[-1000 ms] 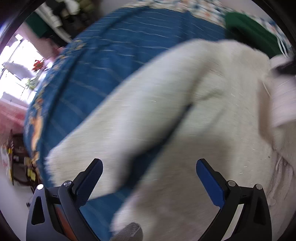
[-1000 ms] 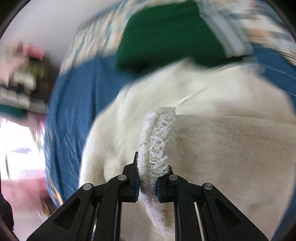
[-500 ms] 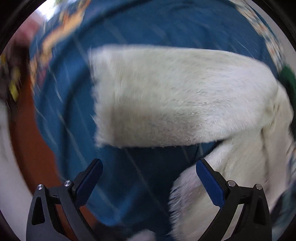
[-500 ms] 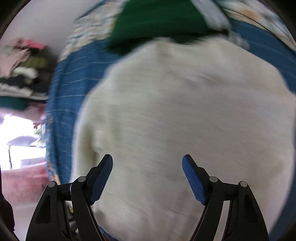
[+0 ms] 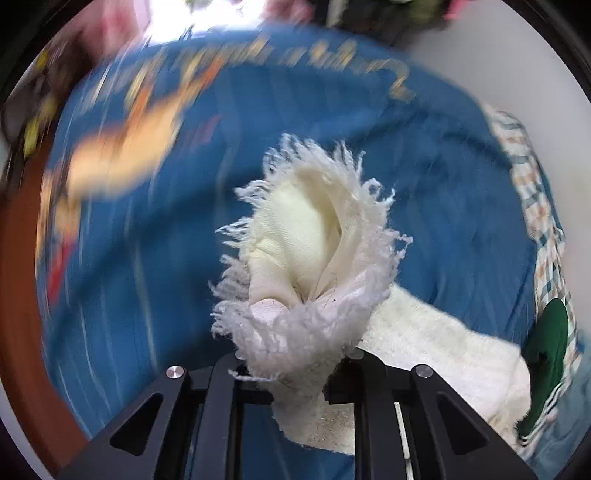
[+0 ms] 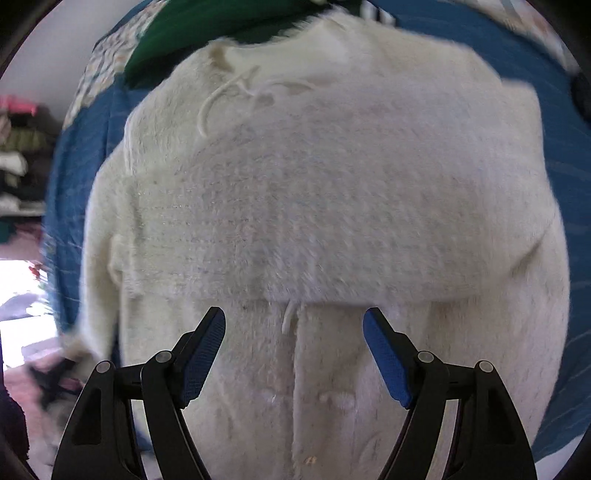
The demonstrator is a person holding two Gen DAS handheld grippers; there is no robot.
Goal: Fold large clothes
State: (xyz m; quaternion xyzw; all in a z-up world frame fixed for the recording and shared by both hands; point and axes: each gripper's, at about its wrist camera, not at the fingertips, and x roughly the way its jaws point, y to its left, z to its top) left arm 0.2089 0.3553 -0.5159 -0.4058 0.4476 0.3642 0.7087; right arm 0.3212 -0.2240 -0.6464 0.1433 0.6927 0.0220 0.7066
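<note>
A fluffy cream-white garment lies spread on a blue bedspread, with one part folded across its middle. My right gripper is open and empty just above it. My left gripper is shut on a fringed sleeve end of the garment and holds it bunched up above the blue bedspread. The rest of the garment trails off to the lower right.
A dark green cloth lies at the far end of the bed, also showing at the right edge of the left wrist view. A patterned border runs along the bedspread. Stacked clothes sit at the left.
My left gripper closed on the fringed sleeve end and lifted it. My right gripper let go of the lacy edge one second ago and now hovers open over the garment.
</note>
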